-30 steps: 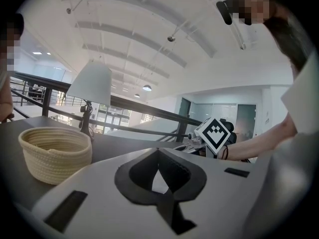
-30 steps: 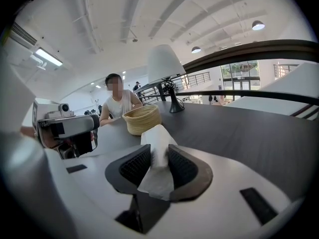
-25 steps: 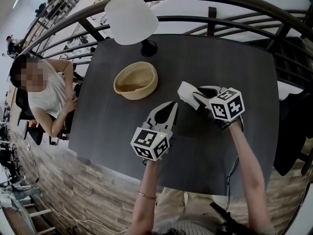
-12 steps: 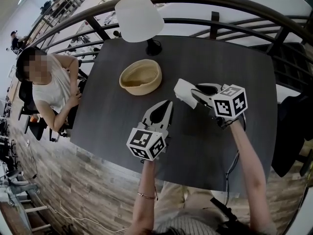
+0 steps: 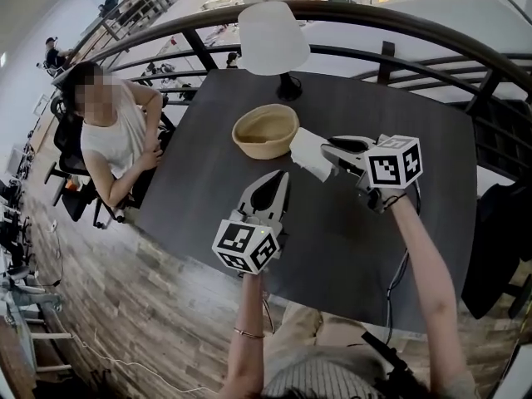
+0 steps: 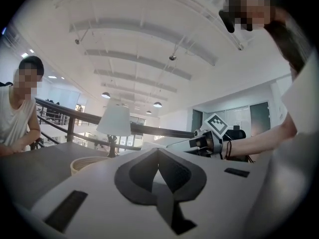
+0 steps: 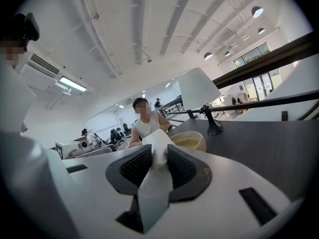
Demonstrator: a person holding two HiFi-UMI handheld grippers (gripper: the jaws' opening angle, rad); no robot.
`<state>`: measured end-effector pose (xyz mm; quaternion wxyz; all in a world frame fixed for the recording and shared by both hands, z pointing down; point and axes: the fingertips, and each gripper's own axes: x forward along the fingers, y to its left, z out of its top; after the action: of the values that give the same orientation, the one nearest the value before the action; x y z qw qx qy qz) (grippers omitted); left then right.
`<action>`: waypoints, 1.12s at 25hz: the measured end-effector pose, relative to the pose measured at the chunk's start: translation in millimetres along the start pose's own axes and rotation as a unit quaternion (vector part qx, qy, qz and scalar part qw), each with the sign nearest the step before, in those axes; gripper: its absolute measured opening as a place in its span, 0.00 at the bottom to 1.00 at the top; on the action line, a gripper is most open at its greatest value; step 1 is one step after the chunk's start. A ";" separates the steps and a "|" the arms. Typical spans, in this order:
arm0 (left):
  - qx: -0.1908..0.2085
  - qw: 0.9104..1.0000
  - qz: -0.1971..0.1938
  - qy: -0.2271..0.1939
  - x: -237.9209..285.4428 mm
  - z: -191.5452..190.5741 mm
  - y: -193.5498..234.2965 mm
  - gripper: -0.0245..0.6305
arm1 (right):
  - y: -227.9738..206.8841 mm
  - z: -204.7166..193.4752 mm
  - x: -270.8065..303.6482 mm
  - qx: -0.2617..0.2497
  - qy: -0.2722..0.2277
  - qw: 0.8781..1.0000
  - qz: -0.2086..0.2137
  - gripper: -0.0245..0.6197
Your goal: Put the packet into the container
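The white packet (image 5: 309,153) hangs above the dark table, just right of the tan woven bowl (image 5: 266,131). My right gripper (image 5: 332,154) is shut on it. In the right gripper view the packet (image 7: 155,180) stands pinched between the two ribbed pads, with the bowl (image 7: 188,141) beyond it. My left gripper (image 5: 281,179) hovers nearer the table's front, below the bowl, shut and empty. In the left gripper view its tips (image 6: 158,151) meet, the bowl (image 6: 88,164) shows low at the left, and the right gripper's cube (image 6: 216,125) is at the right.
A white-shaded lamp (image 5: 273,38) stands on the table (image 5: 416,98) behind the bowl. A person in a white top (image 5: 112,135) sits at the table's left side. A dark railing (image 5: 399,23) curves round the far edge.
Both grippers have risen. The right one has carried the packet left to the bowl's right rim. The left gripper has moved a little forward.
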<state>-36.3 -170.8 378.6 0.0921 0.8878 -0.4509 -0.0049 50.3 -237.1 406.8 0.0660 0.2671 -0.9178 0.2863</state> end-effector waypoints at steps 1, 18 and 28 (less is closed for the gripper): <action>0.002 1.000 0.005 -0.003 -3.6 2.4 4.0 0.05 | 3.3 4.6 5.1 -0.002 0.000 1.000 0.007 0.20; 0.017 0.999 0.028 -0.002 6.1 23.9 104.1 0.05 | -20.8 49.9 113.3 -0.007 0.025 0.999 0.031 0.20; 0.009 0.999 0.032 0.020 22.3 11.8 147.2 0.05 | -49.2 40.6 182.2 -0.023 0.099 0.994 0.044 0.20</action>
<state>-141.8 -275.4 393.4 0.0931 0.8734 -0.4775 0.0195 -77.0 -376.5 447.4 0.1498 0.1953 -0.9241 0.2924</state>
